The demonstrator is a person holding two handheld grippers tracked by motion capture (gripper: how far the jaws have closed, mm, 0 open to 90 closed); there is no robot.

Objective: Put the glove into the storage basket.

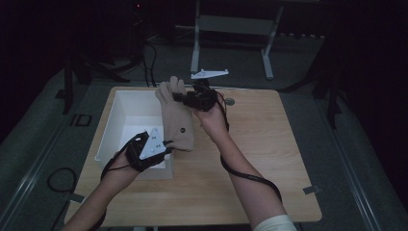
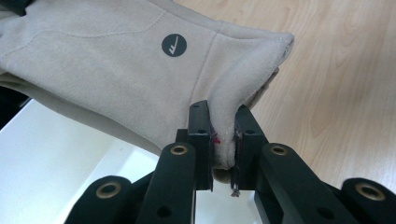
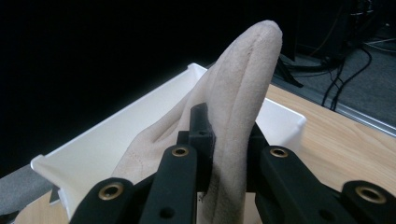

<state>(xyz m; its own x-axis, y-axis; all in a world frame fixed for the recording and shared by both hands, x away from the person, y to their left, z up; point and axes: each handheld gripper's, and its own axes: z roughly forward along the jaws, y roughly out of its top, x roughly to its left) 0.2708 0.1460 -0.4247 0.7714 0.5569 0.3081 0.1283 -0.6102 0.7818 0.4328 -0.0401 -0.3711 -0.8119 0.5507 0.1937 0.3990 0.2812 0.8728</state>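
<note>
The only sign is a small dark round badge (image 2: 174, 45) with a pale tick-like mark, on the beige fleece glove (image 2: 116, 60) near its cuff; no words or numbers are legible.

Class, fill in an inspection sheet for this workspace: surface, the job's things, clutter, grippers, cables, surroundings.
Surface: wooden table, mostly bare.
Job's things: beige glove held up between both grippers; white box on the table's left, beneath it.
Clutter: nothing seen.
Grippers: left gripper shut on the glove's cuff; right gripper shut on the glove's finger end.
Cables: black cable trails along the right forearm; more on the floor.
Surroundings: dark room, grey floor, metal stand behind.
</note>
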